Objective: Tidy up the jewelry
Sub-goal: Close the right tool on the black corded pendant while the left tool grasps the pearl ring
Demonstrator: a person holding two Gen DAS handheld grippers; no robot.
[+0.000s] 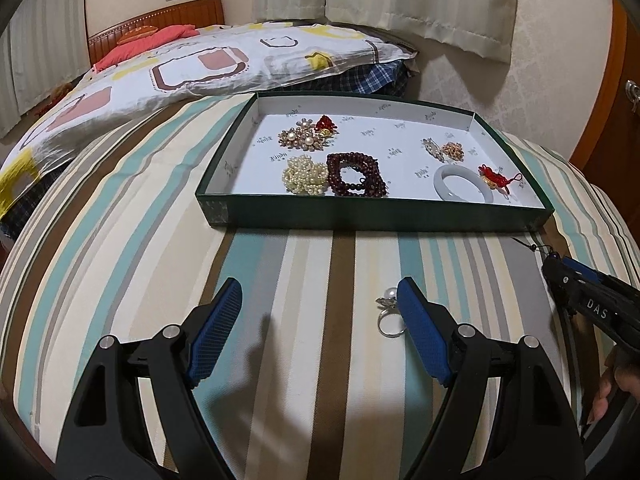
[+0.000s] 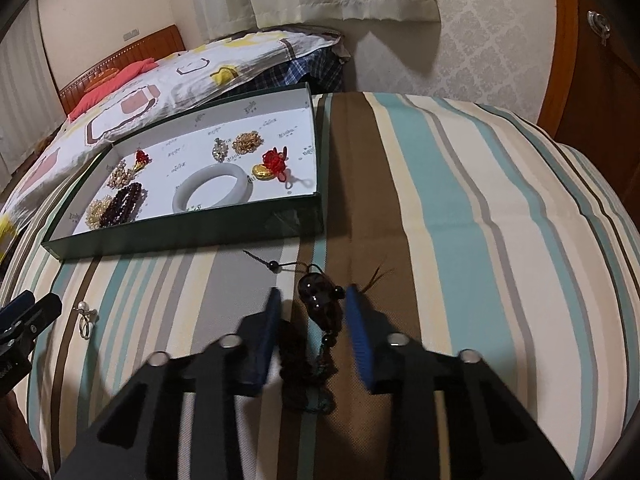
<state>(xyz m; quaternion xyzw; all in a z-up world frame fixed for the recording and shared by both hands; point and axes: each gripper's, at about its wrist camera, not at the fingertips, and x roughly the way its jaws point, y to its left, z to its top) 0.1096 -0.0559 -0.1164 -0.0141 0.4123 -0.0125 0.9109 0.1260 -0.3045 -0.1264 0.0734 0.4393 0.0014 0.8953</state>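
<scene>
A green box lid (image 1: 360, 216) (image 2: 188, 236) with a white inside lies on the striped bed. It holds pearl brooches (image 1: 299, 136), a pearl bracelet (image 1: 305, 176), a dark red bead bracelet (image 1: 356, 174), a white bangle (image 1: 464, 184) (image 2: 214, 192) and red knot charms (image 1: 496, 176) (image 2: 274, 164). A pearl ring (image 1: 390, 314) (image 2: 85, 320) lies on the bed beside my open left gripper's (image 1: 320, 300) right finger. My right gripper (image 2: 312, 300) is open around a dark pendant on a cord (image 2: 318, 306), which lies on the bed between the fingers.
The striped bedcover (image 1: 160, 240) fills the foreground. A patterned quilt (image 1: 200, 60) and a plaid cloth (image 1: 372, 76) lie behind the box. A wooden cabinet (image 2: 600, 80) stands at the right. The right gripper shows at the left wrist view's right edge (image 1: 592, 304).
</scene>
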